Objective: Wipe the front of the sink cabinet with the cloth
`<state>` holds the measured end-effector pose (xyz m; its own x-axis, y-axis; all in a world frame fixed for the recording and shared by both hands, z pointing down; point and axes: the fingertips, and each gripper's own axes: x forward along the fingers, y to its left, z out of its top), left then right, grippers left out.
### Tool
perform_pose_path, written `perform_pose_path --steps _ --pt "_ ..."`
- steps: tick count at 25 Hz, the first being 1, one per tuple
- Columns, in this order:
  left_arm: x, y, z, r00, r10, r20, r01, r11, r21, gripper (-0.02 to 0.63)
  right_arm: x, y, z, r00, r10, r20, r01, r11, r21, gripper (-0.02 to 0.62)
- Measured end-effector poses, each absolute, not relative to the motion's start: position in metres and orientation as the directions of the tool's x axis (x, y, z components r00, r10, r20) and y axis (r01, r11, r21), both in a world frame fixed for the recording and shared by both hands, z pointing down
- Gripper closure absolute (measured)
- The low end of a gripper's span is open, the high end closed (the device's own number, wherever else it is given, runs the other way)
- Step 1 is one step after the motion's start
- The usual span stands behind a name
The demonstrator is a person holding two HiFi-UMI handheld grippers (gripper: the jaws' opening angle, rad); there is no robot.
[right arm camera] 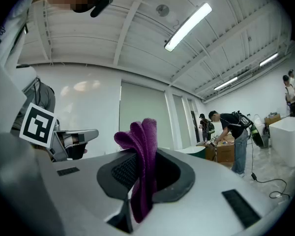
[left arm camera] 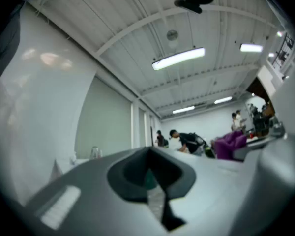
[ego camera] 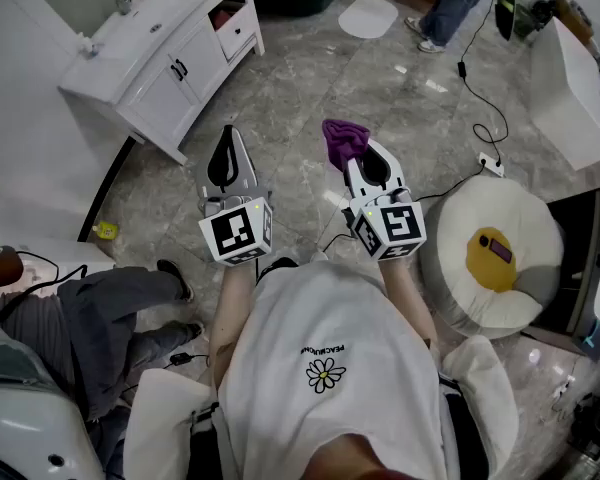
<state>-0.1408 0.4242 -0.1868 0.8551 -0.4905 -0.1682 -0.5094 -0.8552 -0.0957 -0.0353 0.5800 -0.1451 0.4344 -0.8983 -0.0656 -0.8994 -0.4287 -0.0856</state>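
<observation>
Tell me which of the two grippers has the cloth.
The right gripper: its jaws are shut on the purple cloth. The left gripper is shut with nothing between its jaws.

- The left arm [ego camera: 232,303] and right arm [ego camera: 408,293] both reach forward.
- The left claw [ego camera: 228,140] has its jaws pressed together, with nothing between them.
- The right claw [ego camera: 359,154], just beside it, pinches a purple cloth [ego camera: 342,138] that sticks out past its tips.

The left gripper [left arm camera: 150,156] has its jaws together and empty; a purple cloth [left arm camera: 231,145] shows at right.
</observation>
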Motion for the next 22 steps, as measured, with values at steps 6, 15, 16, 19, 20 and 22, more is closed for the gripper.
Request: perform_pose_path --steps 6,15,16,19,20,22 --pt "-0.139 0.425 -0.183 0.854 -0.492 -0.172 -0.511 -0.855 -0.092 0.601 -0.035 0.582 -0.137 0.430 -0.901 -0.060 -0.901 -0.423 -0.094 0.540" --pt "-0.144 0.423 -0.171 0.847 -0.511 -0.148 -0.523 -0.850 -0.060 0.601 -0.042 0.587 -0.130 0.413 -0.909 -0.047 -0.907 -0.407 -0.104 0.540" --pt "-0.144 0.424 -0.170 0.848 -0.510 -0.146 -0.522 -0.851 -0.058 0.601 -0.041 0.588 -0.128 0.415 -0.909 -0.042 -0.906 -0.409 -0.110 0.540" --pt "-0.141 0.424 -0.167 0.850 -0.508 -0.138 -0.519 -0.853 -0.059 0.601 -0.041 0.588 -0.122 0.412 -0.911 -0.020 -0.905 -0.406 -0.123 0.540" --pt "-0.140 0.423 -0.167 0.851 -0.508 -0.135 -0.519 -0.853 -0.060 0.601 -0.041 0.588 -0.120 0.409 -0.912 -0.015 -0.906 -0.404 -0.128 0.538" --pt "-0.138 0.421 -0.166 0.851 -0.509 -0.130 -0.520 -0.852 -0.064 0.601 -0.041 0.589 -0.117 0.406 -0.914 -0.009 -0.905 -0.401 -0.141 0.537"
